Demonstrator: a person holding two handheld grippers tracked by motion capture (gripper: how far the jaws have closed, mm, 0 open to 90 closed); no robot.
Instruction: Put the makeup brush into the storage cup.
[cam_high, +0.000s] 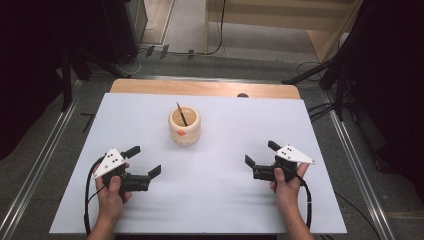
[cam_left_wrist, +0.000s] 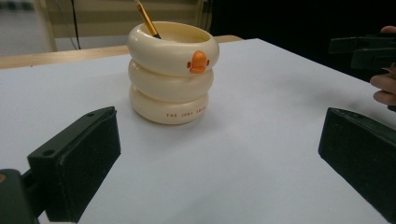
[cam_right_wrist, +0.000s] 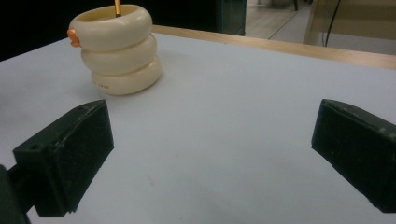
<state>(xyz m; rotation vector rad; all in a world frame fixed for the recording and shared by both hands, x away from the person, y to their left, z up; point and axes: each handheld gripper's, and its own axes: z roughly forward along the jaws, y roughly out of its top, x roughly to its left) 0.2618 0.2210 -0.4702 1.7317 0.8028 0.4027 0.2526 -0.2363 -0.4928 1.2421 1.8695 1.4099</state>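
A cream pen holder (cam_high: 184, 126) shaped like three stacked rings, with an orange duck bill on its front, stands upright a little behind the middle of the white table top (cam_high: 220, 200). A pencil (cam_high: 181, 114) leans inside it. The same holder (cam_left_wrist: 171, 70) fills the upper middle of the left gripper view, and the holder (cam_right_wrist: 118, 46) sits at upper left in the right gripper view. My left gripper (cam_high: 146, 160) rests low at the near left, open and holding nothing. My right gripper (cam_high: 260, 154) is at the near right, open too, its jaws wide apart and pointing left.
A wooden strip (cam_high: 200, 88) runs along the table's far edge. Metal rails (cam_high: 35, 170) flank the table on both sides. Cables (cam_high: 320, 110) lie on the floor at the far right. A pale wooden cabinet (cam_high: 280, 20) stands beyond the table.
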